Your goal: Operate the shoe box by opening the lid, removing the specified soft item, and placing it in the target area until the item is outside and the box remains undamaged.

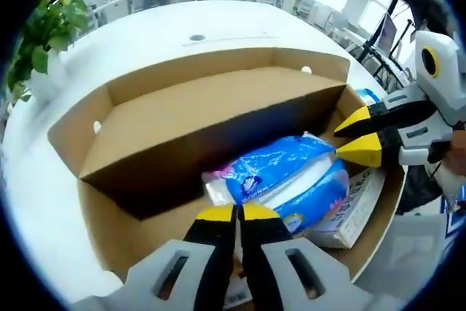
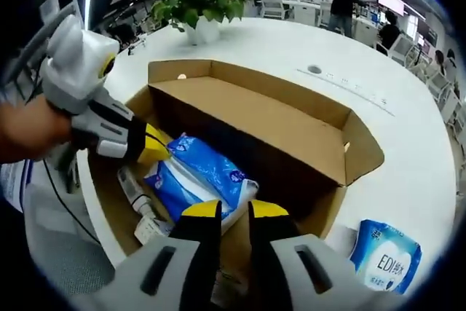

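Observation:
The brown cardboard shoe box lies open on a white table, its lid standing back. Inside lies a soft blue plastic tissue pack. My left gripper is shut, its yellow tips just below the pack's near end; it enters the right gripper view from the left, touching the pack's corner. My right gripper is open over the pack's other end; in the left gripper view its two yellow tips stand apart beside the pack.
A white carton and a small white tube lie in the box beside the pack. A second blue pack rests on the table outside. A potted plant stands at the table's edge. People sit at desks beyond.

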